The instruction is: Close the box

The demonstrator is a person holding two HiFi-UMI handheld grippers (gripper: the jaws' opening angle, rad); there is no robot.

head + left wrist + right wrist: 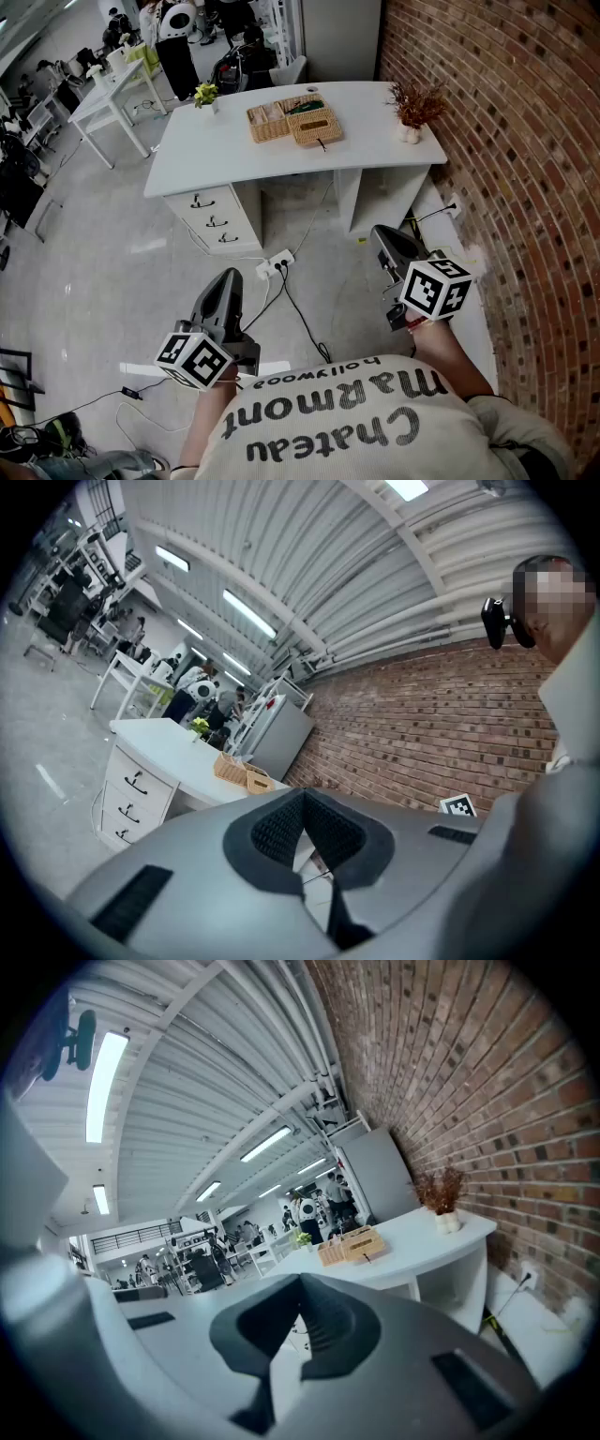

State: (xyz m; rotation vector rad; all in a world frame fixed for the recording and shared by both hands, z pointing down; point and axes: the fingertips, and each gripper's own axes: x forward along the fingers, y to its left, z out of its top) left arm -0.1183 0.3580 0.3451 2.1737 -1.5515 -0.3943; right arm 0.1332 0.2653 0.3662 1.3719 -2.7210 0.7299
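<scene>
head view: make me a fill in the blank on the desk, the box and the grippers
The wicker box stands on a ___ desk.
The wall beside the desk is built of ___.
The left gripper and right gripper have jaws ___, holding nothing.
Missing words: white; brick; shut.
</scene>
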